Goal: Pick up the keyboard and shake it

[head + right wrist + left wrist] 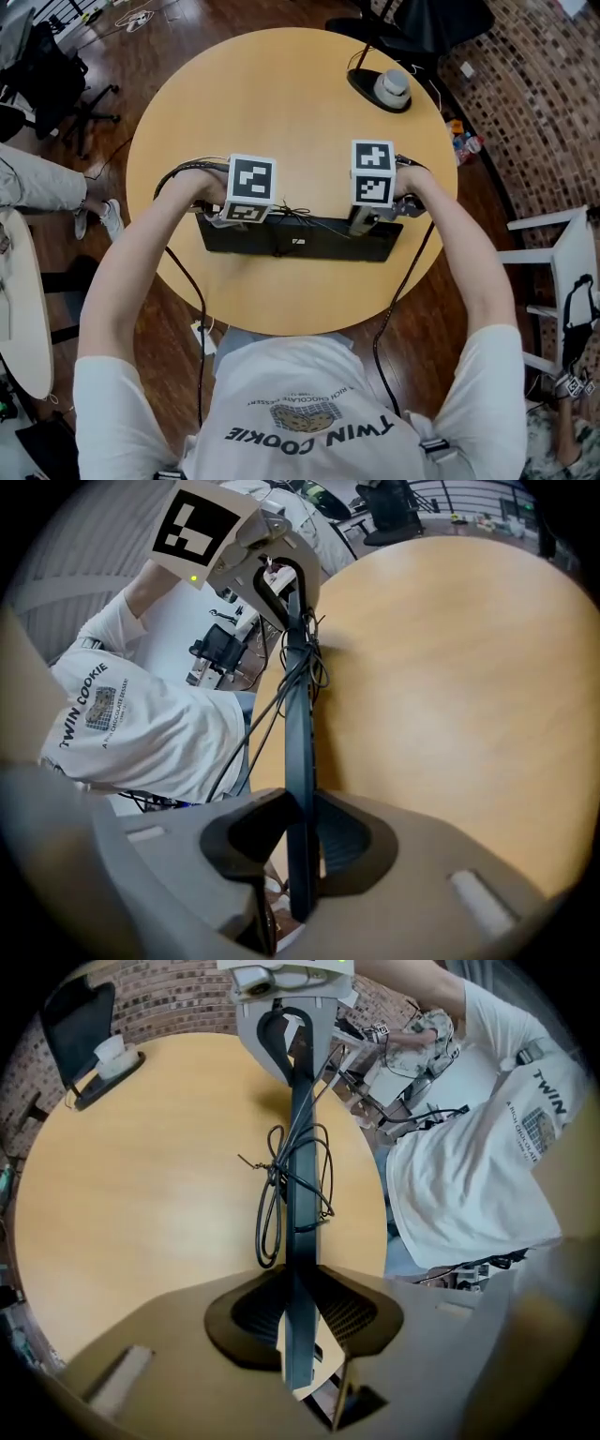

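- Head view: the black keyboard [295, 239] is over the near part of the round wooden table [281, 103], turned up on its long edge. The left gripper [214, 216] takes its left end and the right gripper [377, 221] its right end.
- Left gripper view: the jaws pinch the keyboard's [302, 1194] end, seen edge-on, and a coiled cable [267, 1213] hangs against it.
- Right gripper view: the jaws clamp the other end of the keyboard [298, 752], with the tabletop [450, 667] alongside.
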`<action>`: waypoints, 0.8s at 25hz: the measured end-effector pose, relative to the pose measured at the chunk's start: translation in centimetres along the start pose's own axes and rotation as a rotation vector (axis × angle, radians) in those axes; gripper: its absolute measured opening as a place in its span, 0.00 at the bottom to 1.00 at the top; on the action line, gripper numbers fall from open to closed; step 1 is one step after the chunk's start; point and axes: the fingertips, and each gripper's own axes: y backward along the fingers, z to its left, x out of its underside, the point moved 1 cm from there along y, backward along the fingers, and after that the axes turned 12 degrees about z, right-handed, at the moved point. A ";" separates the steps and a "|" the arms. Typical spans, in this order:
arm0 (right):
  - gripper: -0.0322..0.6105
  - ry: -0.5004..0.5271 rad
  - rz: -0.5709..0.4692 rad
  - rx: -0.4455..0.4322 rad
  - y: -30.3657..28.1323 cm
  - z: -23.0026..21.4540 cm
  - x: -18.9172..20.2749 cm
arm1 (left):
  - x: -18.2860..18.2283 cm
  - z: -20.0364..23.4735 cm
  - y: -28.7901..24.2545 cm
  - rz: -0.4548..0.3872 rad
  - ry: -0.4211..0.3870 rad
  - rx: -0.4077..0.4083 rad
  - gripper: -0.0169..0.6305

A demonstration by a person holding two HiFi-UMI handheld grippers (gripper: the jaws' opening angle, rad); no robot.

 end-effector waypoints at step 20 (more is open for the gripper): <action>0.22 -0.047 -0.024 -0.281 -0.2 -8.6 -2.2 | 0.9 6.4 -4.3 -0.055 -0.011 0.396 0.22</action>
